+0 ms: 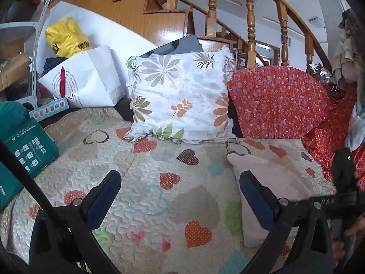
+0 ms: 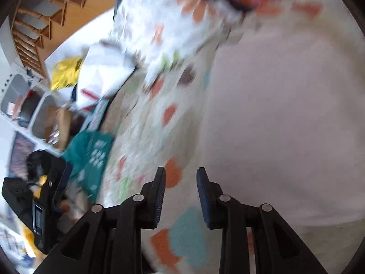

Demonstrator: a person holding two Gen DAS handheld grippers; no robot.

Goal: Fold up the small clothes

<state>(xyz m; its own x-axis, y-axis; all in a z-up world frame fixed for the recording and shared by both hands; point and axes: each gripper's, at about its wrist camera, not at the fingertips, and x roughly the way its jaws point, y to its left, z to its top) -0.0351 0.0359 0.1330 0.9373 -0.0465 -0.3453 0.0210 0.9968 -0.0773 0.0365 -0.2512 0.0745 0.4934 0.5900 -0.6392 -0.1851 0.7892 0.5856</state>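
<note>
A pale pink folded cloth (image 1: pixel 269 182) lies on the heart-patterned quilt (image 1: pixel 159 182), at the right of the left wrist view. My left gripper (image 1: pixel 180 185) is open and empty above the quilt; its right finger overlaps the cloth's left edge. In the blurred right wrist view the same cloth (image 2: pixel 285 125) fills the right half. My right gripper (image 2: pixel 181 180) is open a little and empty, over the quilt (image 2: pixel 141 137) beside the cloth's left edge. The right gripper's body also shows at the right edge of the left wrist view (image 1: pixel 344 182).
A floral cushion (image 1: pixel 180 100) leans at the back of the quilt. A red flowered cover (image 1: pixel 280 100) drapes the right. A white paper bag (image 1: pixel 91 80), a yellow bag (image 1: pixel 65 37) and a green box (image 1: pixel 25 150) sit at the left. A wooden staircase (image 1: pixel 159 4) rises behind.
</note>
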